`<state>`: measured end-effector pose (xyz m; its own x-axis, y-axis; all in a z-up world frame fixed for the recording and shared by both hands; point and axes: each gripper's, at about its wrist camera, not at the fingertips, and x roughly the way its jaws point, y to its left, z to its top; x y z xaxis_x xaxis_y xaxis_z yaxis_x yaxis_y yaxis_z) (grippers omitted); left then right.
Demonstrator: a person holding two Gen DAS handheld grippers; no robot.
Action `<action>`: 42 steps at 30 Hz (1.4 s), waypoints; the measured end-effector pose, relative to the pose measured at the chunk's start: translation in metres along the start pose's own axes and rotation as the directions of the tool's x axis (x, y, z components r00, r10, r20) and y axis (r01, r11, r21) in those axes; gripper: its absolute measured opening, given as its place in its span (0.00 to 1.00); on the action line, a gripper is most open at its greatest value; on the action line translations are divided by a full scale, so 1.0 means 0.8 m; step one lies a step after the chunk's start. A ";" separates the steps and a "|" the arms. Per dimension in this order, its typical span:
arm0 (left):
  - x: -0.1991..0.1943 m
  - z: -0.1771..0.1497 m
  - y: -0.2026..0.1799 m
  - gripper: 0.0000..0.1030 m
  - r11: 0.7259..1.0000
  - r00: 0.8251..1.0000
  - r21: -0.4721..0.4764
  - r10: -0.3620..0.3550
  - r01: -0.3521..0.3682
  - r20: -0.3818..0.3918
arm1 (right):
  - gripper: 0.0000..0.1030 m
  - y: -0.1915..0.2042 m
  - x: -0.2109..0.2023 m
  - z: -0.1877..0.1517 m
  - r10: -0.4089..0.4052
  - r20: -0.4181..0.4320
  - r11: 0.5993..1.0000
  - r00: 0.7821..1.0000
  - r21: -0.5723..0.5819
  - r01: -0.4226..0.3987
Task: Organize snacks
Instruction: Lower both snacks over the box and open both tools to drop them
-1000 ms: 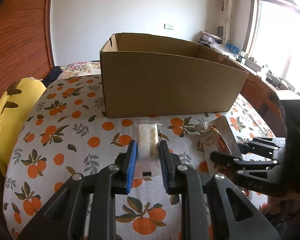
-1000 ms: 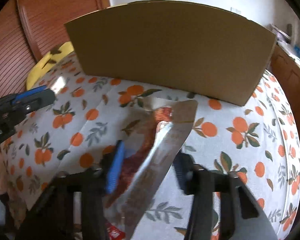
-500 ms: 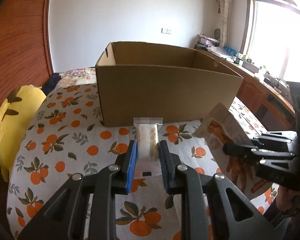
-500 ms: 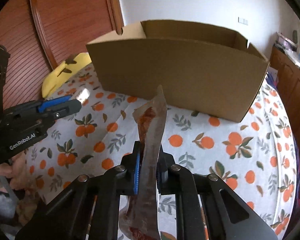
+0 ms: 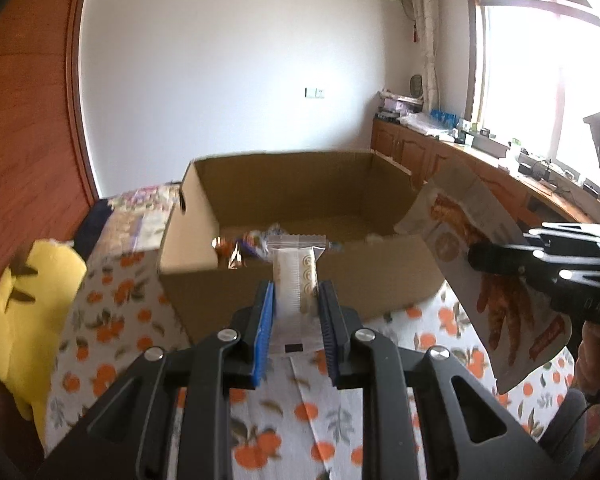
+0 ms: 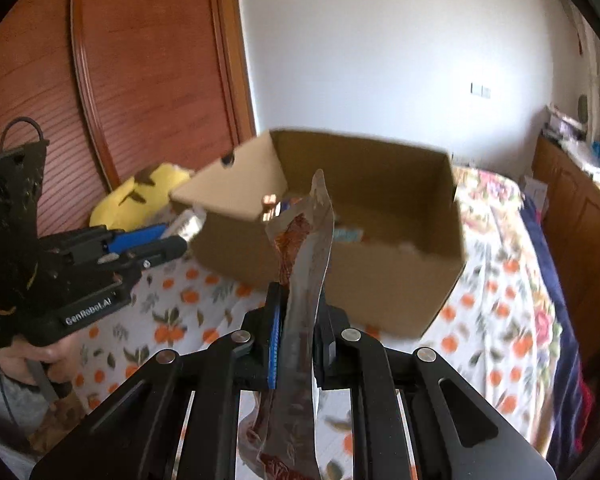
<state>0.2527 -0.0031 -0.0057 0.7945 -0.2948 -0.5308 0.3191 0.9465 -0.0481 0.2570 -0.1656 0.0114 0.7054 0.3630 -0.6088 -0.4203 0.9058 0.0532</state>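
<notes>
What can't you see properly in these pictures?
- Snacks inside the cardboard box: in the left wrist view its front wall and the white packet hide most of them.
- Same snacks, right wrist view: blurred, with the foil pouch in front.
- Pouch's lower end: cut off by the bottom edge there.
- Print on the white packet: too small to read.

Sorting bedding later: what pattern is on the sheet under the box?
Oranges with green leaves on white sheet; clearest in the left wrist view.
</notes>
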 end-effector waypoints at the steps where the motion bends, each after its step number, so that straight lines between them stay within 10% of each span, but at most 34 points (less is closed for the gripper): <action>1: 0.002 0.009 0.000 0.20 1.000 1.000 0.004 -0.002 0.002 0.006 | 0.09 -0.004 -0.001 0.010 0.000 0.015 1.000 1.000 -0.003 0.000; 19: 0.068 0.107 0.030 0.20 1.000 0.998 0.003 0.017 -0.017 0.067 | 0.10 -0.051 0.038 0.115 0.016 0.149 1.000 0.989 -0.026 -0.012; 42: 0.143 0.070 0.033 0.26 0.999 0.997 -0.015 0.028 -0.029 -0.068 | 0.10 -0.080 0.138 0.088 -0.079 0.031 0.997 0.996 0.000 0.079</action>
<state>0.3810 -0.0194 -0.0199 0.7664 -0.2585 -0.5880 0.2881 0.9565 -0.0449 0.4022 -0.1680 -0.0036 0.7539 0.2965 -0.5863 -0.3628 0.9319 0.0049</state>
